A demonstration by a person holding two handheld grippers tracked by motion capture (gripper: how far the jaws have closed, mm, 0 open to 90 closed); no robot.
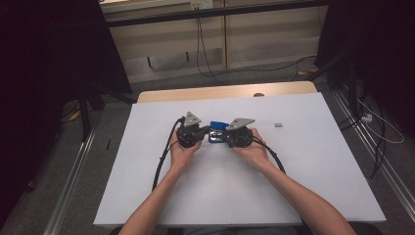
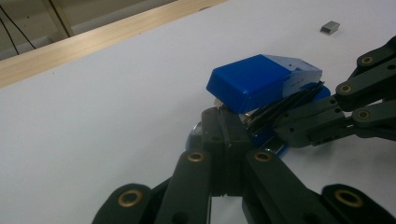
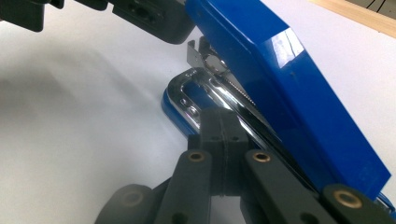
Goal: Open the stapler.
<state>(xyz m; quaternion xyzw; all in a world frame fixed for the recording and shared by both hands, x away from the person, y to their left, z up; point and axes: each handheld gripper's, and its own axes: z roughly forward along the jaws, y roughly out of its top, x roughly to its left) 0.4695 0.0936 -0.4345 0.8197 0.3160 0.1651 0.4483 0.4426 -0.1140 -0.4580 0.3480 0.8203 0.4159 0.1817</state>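
Note:
A blue stapler point(image 1: 217, 128) lies mid-table between my two grippers. Its blue lid point(image 3: 280, 70) is tilted up off the chrome rail point(image 3: 205, 88) and blue base. My left gripper point(image 1: 208, 132) comes from the left, and its jaws are shut, with the tip point(image 2: 224, 123) against the stapler's point(image 2: 261, 79) near end, just under the lid. My right gripper point(image 1: 224, 137) comes from the right. Its jaws are also shut, and the tip point(image 3: 223, 123) rests against the chrome rail. From the left gripper view, the right gripper point(image 2: 280, 122) reaches in beneath the lid.
A small grey block of staples point(image 1: 278, 125) lies on the white tabletop point(image 1: 303, 166) to the right of the stapler, also visible far off as a grey block point(image 2: 329, 27). A wooden strip point(image 1: 225, 91) borders the far edge. Cables trail from both grippers towards the person.

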